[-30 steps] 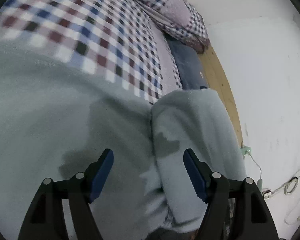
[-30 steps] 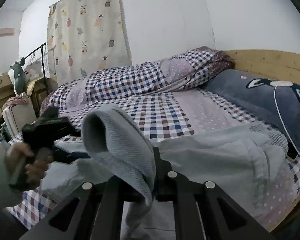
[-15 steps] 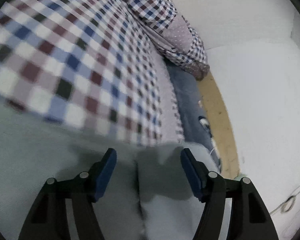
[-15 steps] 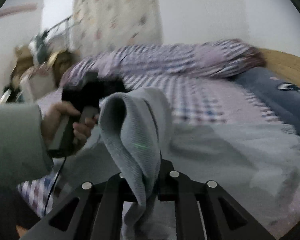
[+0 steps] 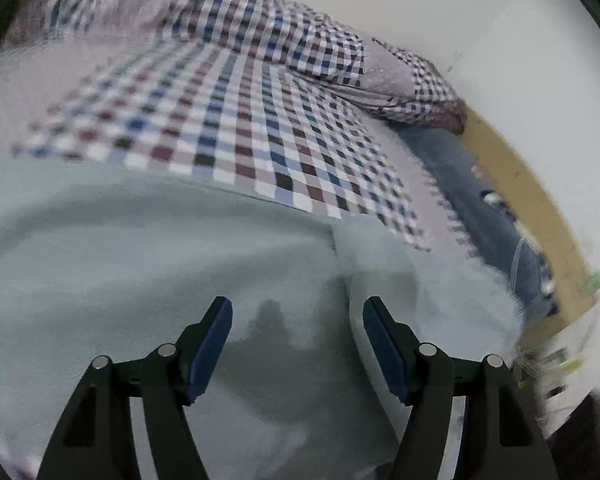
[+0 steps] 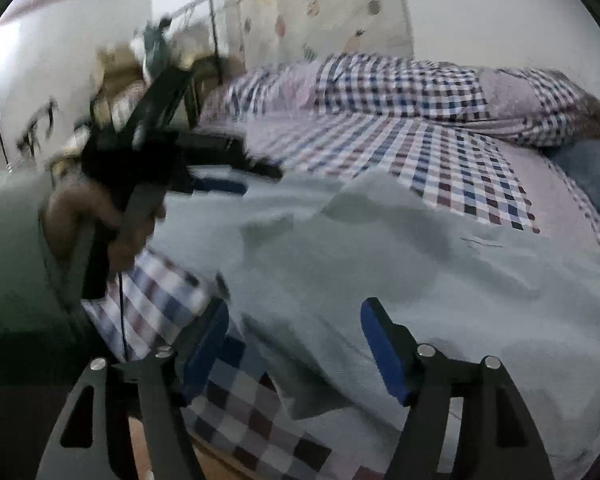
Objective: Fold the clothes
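On the bed (image 6: pixel 452 168), a pale grey-green garment (image 6: pixel 400 264) lies spread over the checked sheet, its near edge reaching the bed's near side. The right hand-held gripper (image 6: pixel 294 344) has just been opening and now stands wide over that near edge, nothing pinched between its pads (the cloth is released and lying flat). The left hand-held gripper (image 5: pixel 296 340) also stands open above the garment, gripping nothing. A fold seems just laid down; the next move likely calls for picking 2 fresh points on an edge and pinching single layers cleanly.
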The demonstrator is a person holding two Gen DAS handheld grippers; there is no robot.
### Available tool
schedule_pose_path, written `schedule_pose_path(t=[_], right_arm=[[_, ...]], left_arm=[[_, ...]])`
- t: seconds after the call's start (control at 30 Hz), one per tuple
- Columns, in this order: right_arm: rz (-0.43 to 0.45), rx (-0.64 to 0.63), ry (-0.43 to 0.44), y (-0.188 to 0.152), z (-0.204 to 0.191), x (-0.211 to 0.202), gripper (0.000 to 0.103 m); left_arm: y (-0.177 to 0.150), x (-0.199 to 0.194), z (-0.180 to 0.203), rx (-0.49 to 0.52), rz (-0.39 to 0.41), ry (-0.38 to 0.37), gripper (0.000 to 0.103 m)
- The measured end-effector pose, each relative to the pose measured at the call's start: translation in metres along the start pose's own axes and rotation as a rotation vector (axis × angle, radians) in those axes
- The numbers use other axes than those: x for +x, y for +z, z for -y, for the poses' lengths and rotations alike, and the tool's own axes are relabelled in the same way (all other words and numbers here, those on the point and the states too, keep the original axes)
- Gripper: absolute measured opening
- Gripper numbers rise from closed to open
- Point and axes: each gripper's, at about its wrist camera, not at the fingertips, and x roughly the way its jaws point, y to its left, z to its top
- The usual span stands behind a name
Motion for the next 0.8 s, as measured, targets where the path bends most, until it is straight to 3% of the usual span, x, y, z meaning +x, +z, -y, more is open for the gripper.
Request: schedule_pose_path(t=[0.13,0.27,0.7,0.8], right_arm=[[0.046,0.134,-0.063,0.003,0.03,-0.018,0.079],[0.058,0.259,-0.178,-0.001,0.059,-0.028,0.079],[0.183,0.343,-0.316,-0.014,0.089,-0.088,0.079],[0.216,0.358,-0.404,-0.019,0.104,-0.109,0.079]], left_arm=[[-0.014,-0.012,0.04,0.15,0.02,0.132,0.072],[-0.034,-0.018,0.066,0.226,0.013,0.195,0.072],[-0.074,-0.016,0.179,0.496,0.119,0.238,0.077],[-0.081,-0.011,0.193,0.511,0.108,0.211,0.077]])
